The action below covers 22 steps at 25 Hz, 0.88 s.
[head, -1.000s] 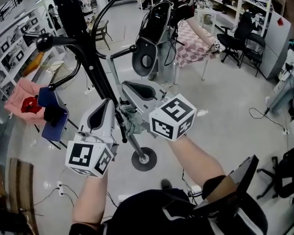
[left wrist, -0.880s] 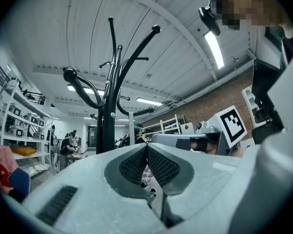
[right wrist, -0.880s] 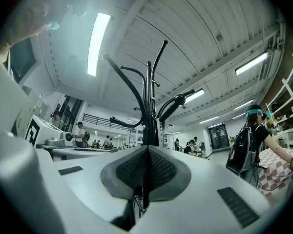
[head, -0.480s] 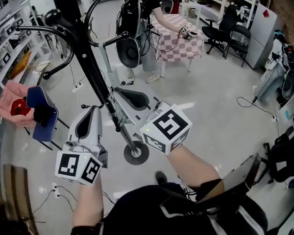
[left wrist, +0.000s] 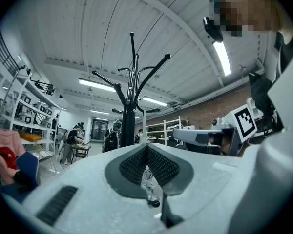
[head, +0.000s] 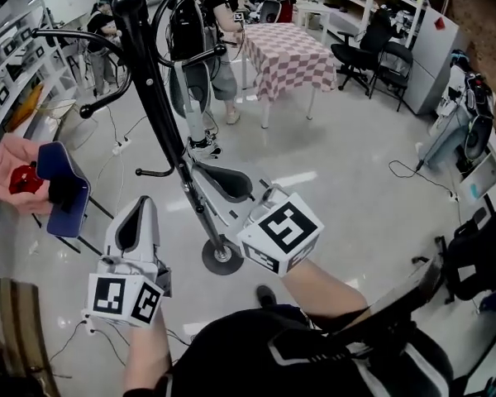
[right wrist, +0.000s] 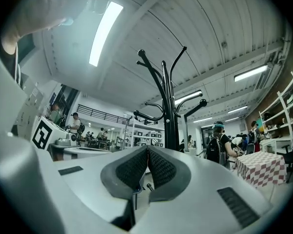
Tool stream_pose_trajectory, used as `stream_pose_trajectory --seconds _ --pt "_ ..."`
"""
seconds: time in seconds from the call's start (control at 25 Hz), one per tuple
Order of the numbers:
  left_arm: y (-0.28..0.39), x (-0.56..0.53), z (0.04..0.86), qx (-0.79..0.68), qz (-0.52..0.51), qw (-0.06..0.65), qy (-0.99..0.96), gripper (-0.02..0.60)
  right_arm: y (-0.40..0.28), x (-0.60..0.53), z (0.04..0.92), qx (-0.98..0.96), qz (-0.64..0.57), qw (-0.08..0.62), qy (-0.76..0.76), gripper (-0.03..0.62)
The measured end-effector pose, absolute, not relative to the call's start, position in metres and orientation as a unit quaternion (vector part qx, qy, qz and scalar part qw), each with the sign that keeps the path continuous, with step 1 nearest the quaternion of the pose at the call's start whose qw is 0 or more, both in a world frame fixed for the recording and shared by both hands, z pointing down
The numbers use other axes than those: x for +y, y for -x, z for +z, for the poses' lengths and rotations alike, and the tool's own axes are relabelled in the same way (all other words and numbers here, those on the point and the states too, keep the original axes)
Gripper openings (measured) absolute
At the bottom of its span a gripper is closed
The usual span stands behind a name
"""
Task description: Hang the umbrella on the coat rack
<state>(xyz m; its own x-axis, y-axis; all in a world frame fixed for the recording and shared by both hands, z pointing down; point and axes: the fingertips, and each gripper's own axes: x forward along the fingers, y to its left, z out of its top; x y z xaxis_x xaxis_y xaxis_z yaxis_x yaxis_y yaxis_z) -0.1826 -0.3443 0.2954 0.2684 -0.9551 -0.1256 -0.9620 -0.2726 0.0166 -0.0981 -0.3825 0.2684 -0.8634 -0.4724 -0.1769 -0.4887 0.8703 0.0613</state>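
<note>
Black coat rack (head: 161, 98) stands on bare grey floor (head: 347, 188). Open room lies to its right, and a blue chair (head: 62, 193) sits close on the left. Left hand-held gripper (left wrist: 147, 147) is pressed together and empty. Right hand-held gripper (right wrist: 147, 150) is the same, just beside the pole. Umbrella can't be picked out in any view.

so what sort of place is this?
Probably a large indoor lab or workshop: metal shelving along the wall, office chairs, a checkered table, and a wide polished floor.
</note>
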Motion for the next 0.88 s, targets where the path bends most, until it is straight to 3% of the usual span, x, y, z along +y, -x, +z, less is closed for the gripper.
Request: stream_pose_trajectory --seconds 0.52,0.88 --pt "0.188 -0.322 0.336 0.596 0.053 -0.018 0.801 0.011 0.112 -0.368 0.288 0.963 0.05 0.05 0.26 0.008" --pt "0.197 -0.327 0.329 0.601 0.048 -0.009 0.798 0.011 0.114 -0.377 0.283 0.96 0.053 0.052 0.271 0.008"
